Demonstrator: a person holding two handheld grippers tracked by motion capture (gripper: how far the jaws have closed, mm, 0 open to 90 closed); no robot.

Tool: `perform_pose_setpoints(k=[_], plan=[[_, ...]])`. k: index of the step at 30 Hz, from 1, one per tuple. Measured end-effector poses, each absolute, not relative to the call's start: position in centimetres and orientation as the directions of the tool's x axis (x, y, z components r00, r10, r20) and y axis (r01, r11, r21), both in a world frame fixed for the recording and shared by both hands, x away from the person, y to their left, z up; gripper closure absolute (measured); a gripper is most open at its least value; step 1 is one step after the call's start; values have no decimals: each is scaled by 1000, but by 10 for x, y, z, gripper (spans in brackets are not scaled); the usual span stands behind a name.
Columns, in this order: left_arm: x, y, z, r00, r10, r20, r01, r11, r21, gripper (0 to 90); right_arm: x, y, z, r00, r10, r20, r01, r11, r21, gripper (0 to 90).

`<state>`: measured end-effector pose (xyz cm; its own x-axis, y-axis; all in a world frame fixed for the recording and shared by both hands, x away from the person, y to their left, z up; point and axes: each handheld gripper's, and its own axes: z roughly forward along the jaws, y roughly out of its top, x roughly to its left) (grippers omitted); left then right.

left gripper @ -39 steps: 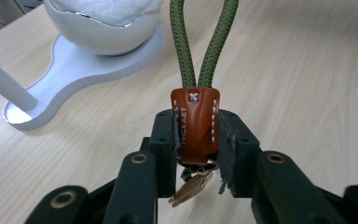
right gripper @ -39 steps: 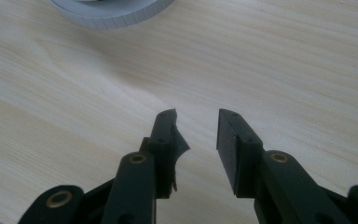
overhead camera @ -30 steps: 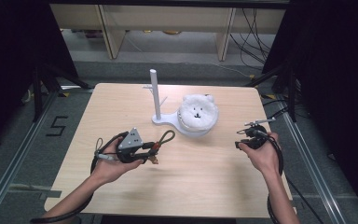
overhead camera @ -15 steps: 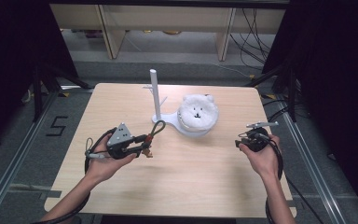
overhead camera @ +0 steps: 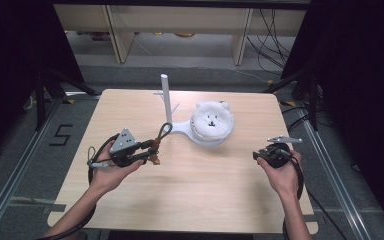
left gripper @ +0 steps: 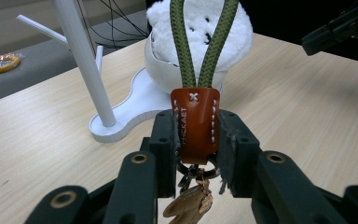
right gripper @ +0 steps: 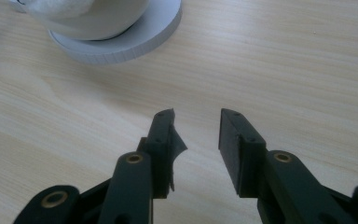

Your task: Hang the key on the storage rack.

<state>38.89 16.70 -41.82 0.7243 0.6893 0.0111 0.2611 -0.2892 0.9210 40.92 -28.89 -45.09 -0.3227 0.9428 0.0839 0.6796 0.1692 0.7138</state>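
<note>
My left gripper (left gripper: pixel 196 128) is shut on the brown leather tab (left gripper: pixel 196 126) of a keychain. Its green rope loop (left gripper: pixel 200 46) stands up past the jaws and brass keys (left gripper: pixel 189 203) hang below them. In the high view the left gripper (overhead camera: pixel 150 151) is at the table's left, and the rope loop (overhead camera: pixel 164 131) reaches toward a white peg stand (overhead camera: pixel 165 100). My right gripper (right gripper: pixel 196 128) is open over bare wood; its jaws have just been opening with nothing between them. In the high view the right gripper (overhead camera: pixel 256 155) is near the table's right edge.
A white plush bear (overhead camera: pixel 211 120) lies in a white bowl (right gripper: pixel 121 42) on the stand's base, just right of the pole (left gripper: pixel 86 70). The wooden table (overhead camera: pixel 205 200) ends close to the right hand. Shelving and cables lie beyond the far edge.
The left gripper has drifted slightly left with the keychain, and the rope loop now points more toward the stand. The right hand has stayed in place.
</note>
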Motion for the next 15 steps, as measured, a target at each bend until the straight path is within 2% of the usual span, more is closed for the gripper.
perform_pose_setpoints(k=[15], plan=[[394,171,-416,702,713,-4,262,-252,932,689,400,-289,-461,-315,945,86,624,138,769,639]])
